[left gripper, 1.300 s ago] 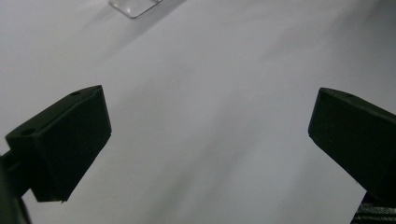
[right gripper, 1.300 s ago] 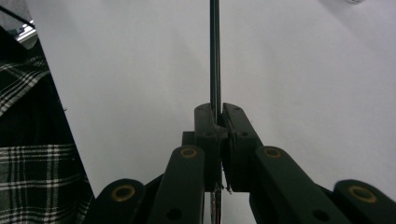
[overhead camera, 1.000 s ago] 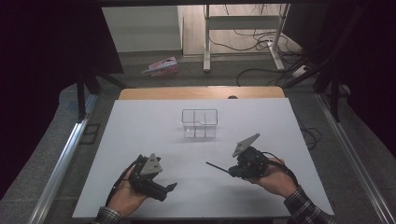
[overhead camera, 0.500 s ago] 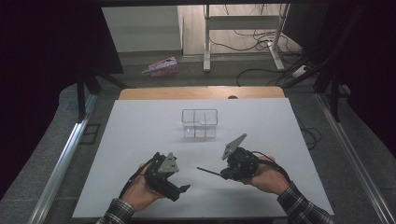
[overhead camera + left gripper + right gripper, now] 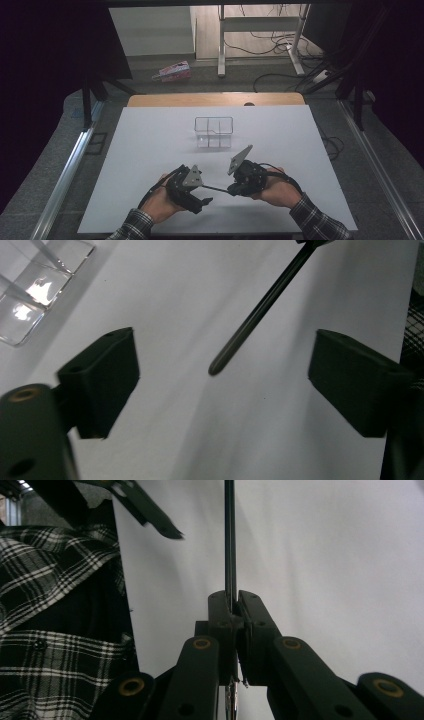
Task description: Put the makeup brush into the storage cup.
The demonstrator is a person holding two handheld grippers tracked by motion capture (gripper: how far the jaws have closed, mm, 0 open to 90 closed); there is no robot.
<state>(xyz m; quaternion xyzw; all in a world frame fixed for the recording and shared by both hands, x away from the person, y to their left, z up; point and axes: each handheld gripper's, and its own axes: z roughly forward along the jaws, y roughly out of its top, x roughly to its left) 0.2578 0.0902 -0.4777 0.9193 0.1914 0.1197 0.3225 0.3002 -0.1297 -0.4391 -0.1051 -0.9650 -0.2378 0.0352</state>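
Observation:
My right gripper (image 5: 231, 190) is shut on a thin dark rod (image 5: 216, 188) and holds it level, pointing left over the white tabletop (image 5: 145, 150). In the right gripper view the rod (image 5: 230, 540) runs straight up from the closed pads of the right gripper (image 5: 233, 605). My left gripper (image 5: 204, 194) faces it, open. Its jaws have just been closing a little. The rod's tip (image 5: 216, 369) hangs between the two pads of the left gripper (image 5: 225, 362), and neither pad touches it.
A clear compartmented box (image 5: 214, 131) stands on the table beyond both hands; its corner (image 5: 30, 295) shows in the left gripper view. A plaid sleeve (image 5: 50, 605) is close on the right gripper's left. A wooden edge (image 5: 215, 99) bounds the far side.
Both hands have moved toward each other near the table's front. The rod's tip has come between the left gripper's jaws, which stand slightly narrower than before.

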